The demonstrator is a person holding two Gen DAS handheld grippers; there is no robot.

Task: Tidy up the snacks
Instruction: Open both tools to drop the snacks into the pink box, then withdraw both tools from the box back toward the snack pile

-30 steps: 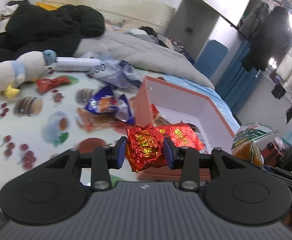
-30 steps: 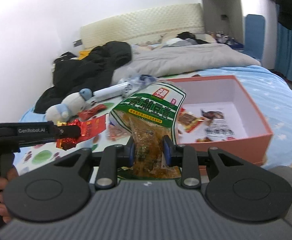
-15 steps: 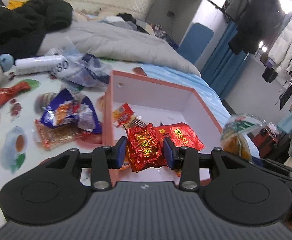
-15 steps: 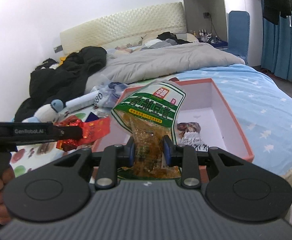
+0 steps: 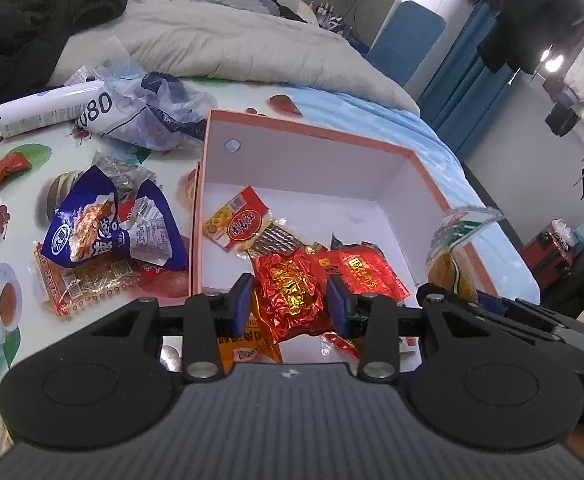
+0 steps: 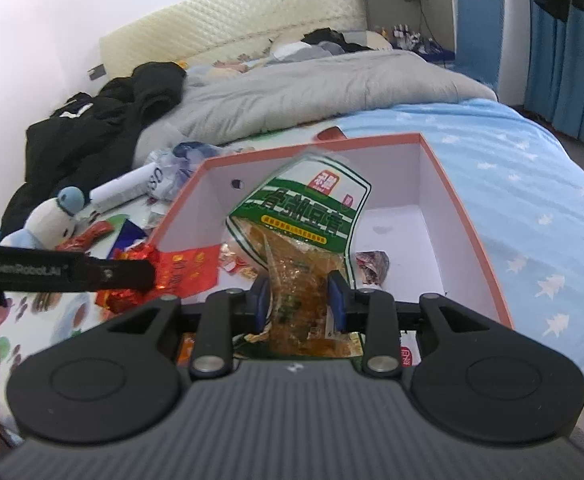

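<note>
Crinkled red foil snack packet, clamped between the left gripper's blue pads, above the orange-rimmed white cardboard box. Green-labelled clear snack pouch between the right gripper's jaws, which have just been opening, over the same box.

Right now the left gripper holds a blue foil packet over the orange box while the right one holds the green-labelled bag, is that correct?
Not quite: the left gripper holds a red foil packet, as the left wrist view shows. It is over the orange box, and the right gripper does hold the green-labelled bag.
</note>
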